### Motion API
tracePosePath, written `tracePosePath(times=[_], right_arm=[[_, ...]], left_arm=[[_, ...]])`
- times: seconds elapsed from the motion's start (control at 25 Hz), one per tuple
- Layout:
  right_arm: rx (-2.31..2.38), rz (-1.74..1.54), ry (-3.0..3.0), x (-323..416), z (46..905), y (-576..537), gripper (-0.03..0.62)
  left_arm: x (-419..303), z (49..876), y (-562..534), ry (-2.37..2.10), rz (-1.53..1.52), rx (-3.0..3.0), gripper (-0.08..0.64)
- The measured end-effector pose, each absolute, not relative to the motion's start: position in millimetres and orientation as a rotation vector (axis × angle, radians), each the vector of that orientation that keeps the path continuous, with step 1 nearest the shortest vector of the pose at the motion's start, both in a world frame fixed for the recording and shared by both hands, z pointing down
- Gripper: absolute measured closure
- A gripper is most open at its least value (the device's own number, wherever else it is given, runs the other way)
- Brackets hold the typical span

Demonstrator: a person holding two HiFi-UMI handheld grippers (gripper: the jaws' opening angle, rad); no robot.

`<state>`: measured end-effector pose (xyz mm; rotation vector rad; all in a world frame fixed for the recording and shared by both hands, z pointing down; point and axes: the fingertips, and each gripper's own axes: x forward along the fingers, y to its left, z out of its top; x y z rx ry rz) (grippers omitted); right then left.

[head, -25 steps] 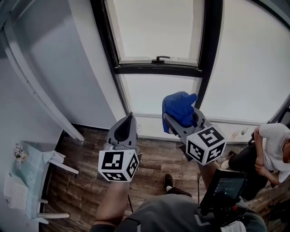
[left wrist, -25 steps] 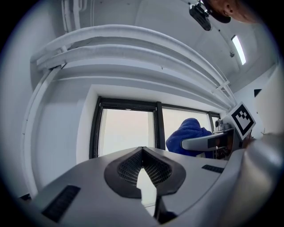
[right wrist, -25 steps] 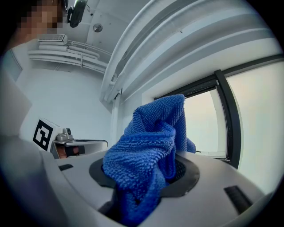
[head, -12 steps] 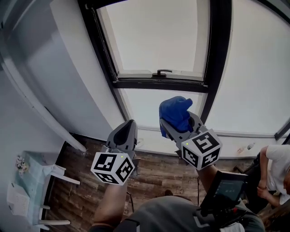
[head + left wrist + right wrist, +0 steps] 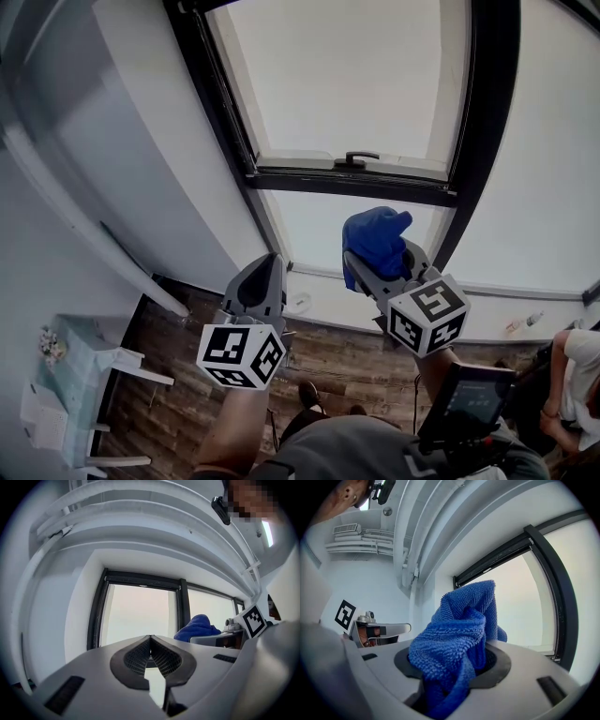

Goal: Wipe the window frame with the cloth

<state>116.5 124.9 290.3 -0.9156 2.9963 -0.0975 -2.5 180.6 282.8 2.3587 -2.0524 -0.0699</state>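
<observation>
Near window frame point(image 5: 349, 182) | right claw point(image 5: 452, 667) pinching blue cloth point(image 5: 375, 239) | left claw point(image 5: 150, 656) pressed together, empty

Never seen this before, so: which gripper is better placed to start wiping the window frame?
The right gripper: it is shut on the cloth, held up close to the frame. The left gripper is shut on nothing.
</observation>
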Motion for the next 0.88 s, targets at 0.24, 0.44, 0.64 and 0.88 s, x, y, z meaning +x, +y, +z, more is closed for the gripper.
tracePosePath(times=[0.24,0.44,0.64,0.88], right_arm=[[-0.957,-0.104,2.981,62.4,286.1,86.2,0.382],[-0.944,-0.105,2.952,5.6,271.5,54.0,0.382],[-0.929,-0.116,2.978,-46.5,267.0,32.3,0.381],[-0.967,-0.124,2.969,-72.0,263.3,-9.4,0.380]], left_arm=[[-57.7,277.3,141.4,-2.061,-0.102,2.385,0.551],[-105.7,268.3,110.1,-2.052,-0.120,2.432,0.551],[-159.8,256.1,83.1,-2.054,-0.174,2.446,0.551],[-192.4,256.5,38.7,-2.059,-0.178,2.436,0.551]])
